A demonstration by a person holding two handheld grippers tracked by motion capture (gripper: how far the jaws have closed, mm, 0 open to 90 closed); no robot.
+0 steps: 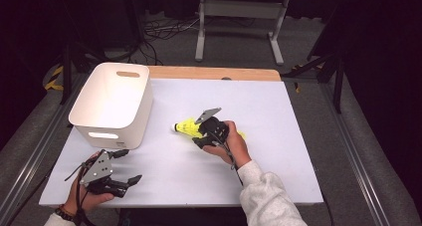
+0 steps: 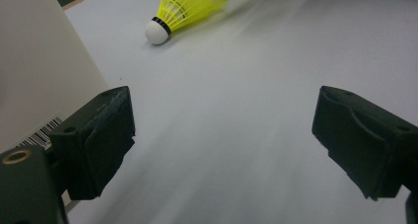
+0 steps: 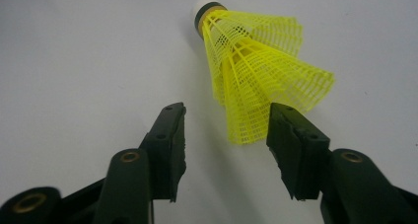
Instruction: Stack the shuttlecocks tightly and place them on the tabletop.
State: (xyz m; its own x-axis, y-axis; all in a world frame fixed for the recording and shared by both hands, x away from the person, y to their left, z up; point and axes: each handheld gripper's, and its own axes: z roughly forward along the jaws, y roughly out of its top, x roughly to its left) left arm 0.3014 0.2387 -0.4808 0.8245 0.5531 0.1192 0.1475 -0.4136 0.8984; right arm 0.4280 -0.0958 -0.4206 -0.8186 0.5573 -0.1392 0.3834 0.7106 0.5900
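The shuttlecock (image 1: 185,128) lies on its side at centre frame of the high view, on the table (image 1: 278,136), white cork pointing left toward the bin (image 1: 112,104). The right gripper (image 1: 204,131) sits at the skirt end with jaws open; in the right gripper view the skirt edge lies between them, ungripped. The left gripper (image 1: 127,169), lower left, rests open and holds nothing, just beside the bin.

Grey carpet floor (image 1: 239,42) with cables (image 1: 164,29), a metal frame (image 1: 241,9), dark surroundings beyond the table (image 1: 278,151).
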